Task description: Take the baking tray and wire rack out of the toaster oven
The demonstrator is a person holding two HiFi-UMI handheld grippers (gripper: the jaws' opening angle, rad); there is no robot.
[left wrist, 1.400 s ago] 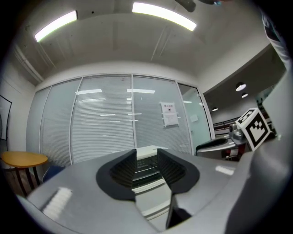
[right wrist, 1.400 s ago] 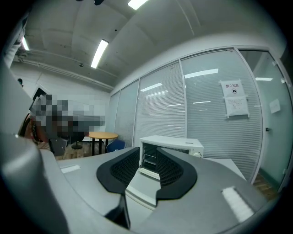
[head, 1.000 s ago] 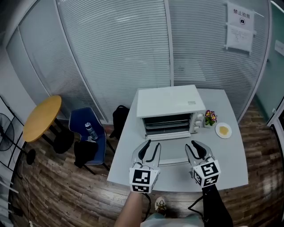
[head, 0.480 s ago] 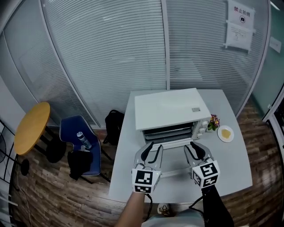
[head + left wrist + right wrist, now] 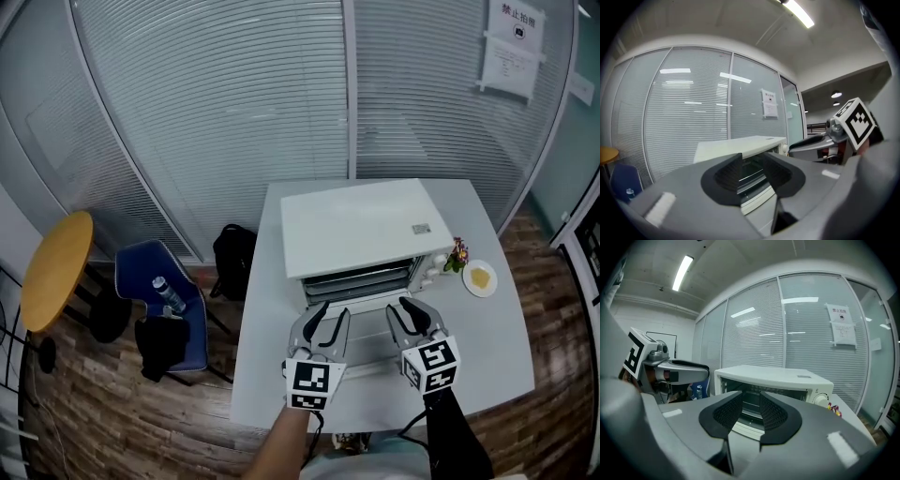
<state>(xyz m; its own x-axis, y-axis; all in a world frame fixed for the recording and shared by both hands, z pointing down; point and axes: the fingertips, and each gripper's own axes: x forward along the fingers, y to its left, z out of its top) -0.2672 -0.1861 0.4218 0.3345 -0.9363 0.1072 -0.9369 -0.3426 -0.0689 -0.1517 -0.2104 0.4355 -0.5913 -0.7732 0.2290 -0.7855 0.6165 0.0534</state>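
Observation:
A white toaster oven [image 5: 361,225] stands on the grey table [image 5: 497,347], its door [image 5: 367,339] folded down towards me. In its dark opening [image 5: 361,277] the wire rack and baking tray show only as thin metal layers, and I cannot tell them apart. My left gripper [image 5: 323,317] hovers over the door's left part; its jaws have just been opening and nothing is between them. Over the door's right part, my right gripper [image 5: 411,314] is open and empty. Both gripper views look along the jaws into the oven [image 5: 740,147] [image 5: 773,378], just short of it.
A small flower pot [image 5: 457,253] and a plate with something yellow [image 5: 480,277] sit right of the oven. Left of the table are a black bag [image 5: 230,258], a blue chair with a bottle [image 5: 164,300] and a yellow round table [image 5: 52,272]. Glass walls with blinds stand behind.
Both grippers have moved forward towards the oven mouth and now hang over the lowered door. The left jaws stand wider apart than before.

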